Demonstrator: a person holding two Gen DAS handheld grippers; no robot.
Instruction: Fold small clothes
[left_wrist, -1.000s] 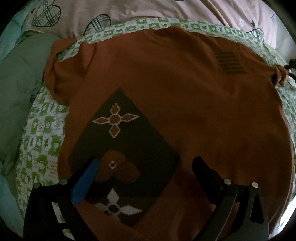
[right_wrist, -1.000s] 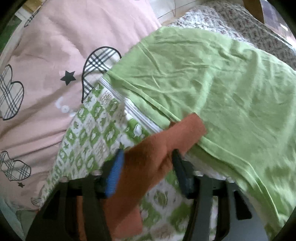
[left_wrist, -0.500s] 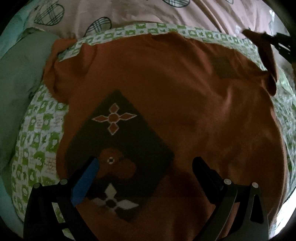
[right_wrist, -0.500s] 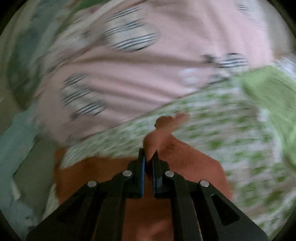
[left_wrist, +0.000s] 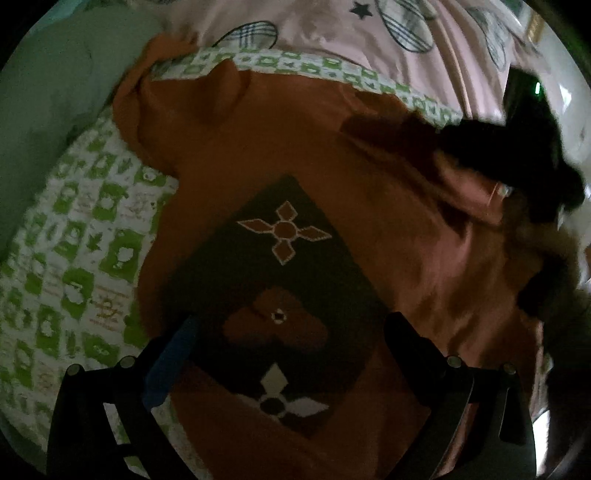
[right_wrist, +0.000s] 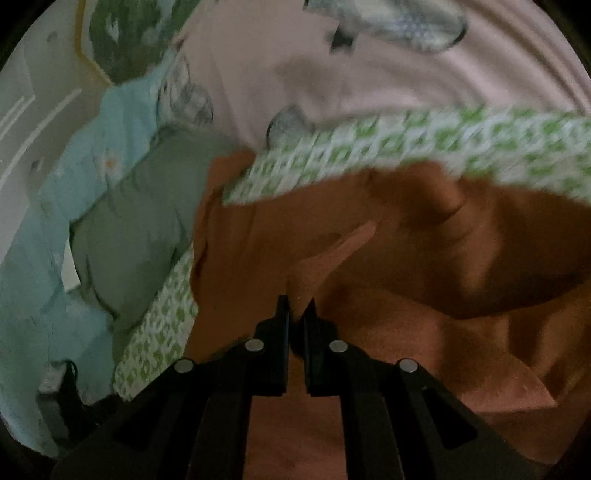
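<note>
Cloth of the orange shirt (left_wrist: 295, 155) looks soft and limp; right gripper (right_wrist: 297, 314) is clamped on its sleeve (right_wrist: 332, 251), left gripper (left_wrist: 291, 354) hovers apart; hems suit gripping.

orange shirt (left_wrist: 388, 229) | dark diamond print | flat on checked bedding | one edge folded over

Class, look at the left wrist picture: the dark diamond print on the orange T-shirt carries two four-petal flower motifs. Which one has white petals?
The flower motif nearer the left tongs, low in the dark diamond print on the orange T-shirt, has solid white petals. The upper flower has orange petals outlined in white.
</note>
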